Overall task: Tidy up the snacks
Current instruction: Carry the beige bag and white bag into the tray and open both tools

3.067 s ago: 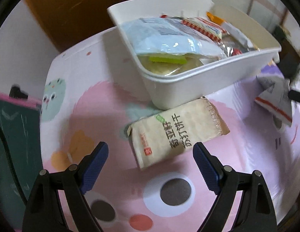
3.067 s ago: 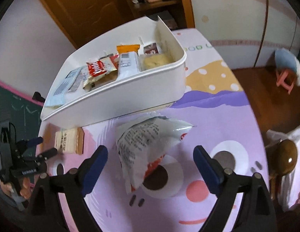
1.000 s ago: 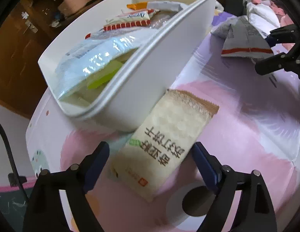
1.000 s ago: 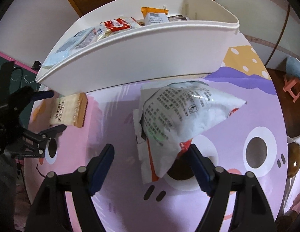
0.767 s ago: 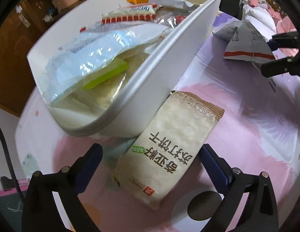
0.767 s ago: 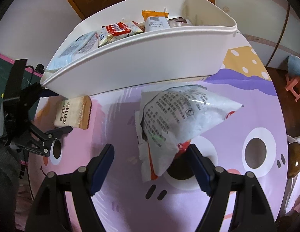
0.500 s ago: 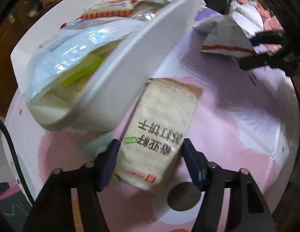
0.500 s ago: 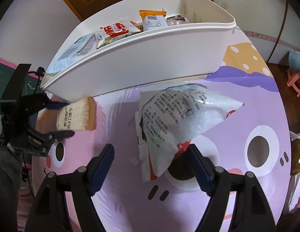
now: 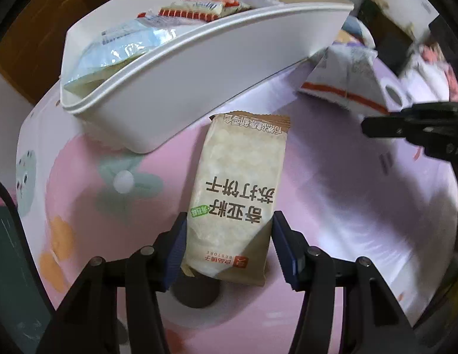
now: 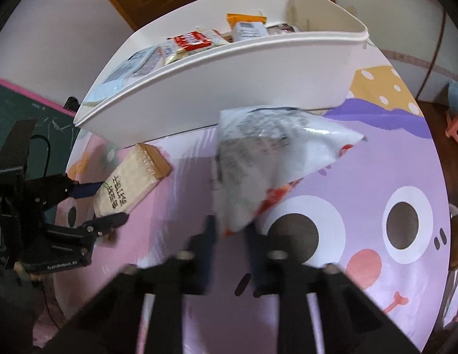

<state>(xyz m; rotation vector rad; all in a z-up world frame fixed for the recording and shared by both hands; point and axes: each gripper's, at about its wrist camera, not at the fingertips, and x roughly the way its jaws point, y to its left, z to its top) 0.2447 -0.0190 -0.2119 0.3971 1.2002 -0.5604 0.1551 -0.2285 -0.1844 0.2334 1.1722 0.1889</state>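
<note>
A tan cracker packet (image 9: pixel 237 177) lies on the table against the white bin (image 9: pixel 199 67). My left gripper (image 9: pixel 229 236) straddles the packet's near end. Its jaws are closing, and both blue pads touch the packet's sides. The right wrist view shows the same packet (image 10: pixel 131 177) between the left fingers (image 10: pixel 87 190). A white crinkled snack bag (image 10: pixel 273 153) lies in front of the bin (image 10: pixel 229 79). My right gripper (image 10: pixel 231 236), blurred, is closing with the bag's lower corner pinched between its fingers. Several snack packs fill the bin.
The round table carries a cartoon cloth (image 10: pixel 376 177) in pink and purple. A dark green board (image 10: pixel 16 112) stands beyond the left edge, with brown wooden furniture (image 9: pixel 37 14) behind the bin. A small pink stool (image 10: pixel 456 129) stands on the floor at far right.
The left gripper rolled to line up with the cracker packet and closed from wide apart onto its sides. The right jaws snapped in from wide open onto the bag's corner, and the bag shifted slightly.
</note>
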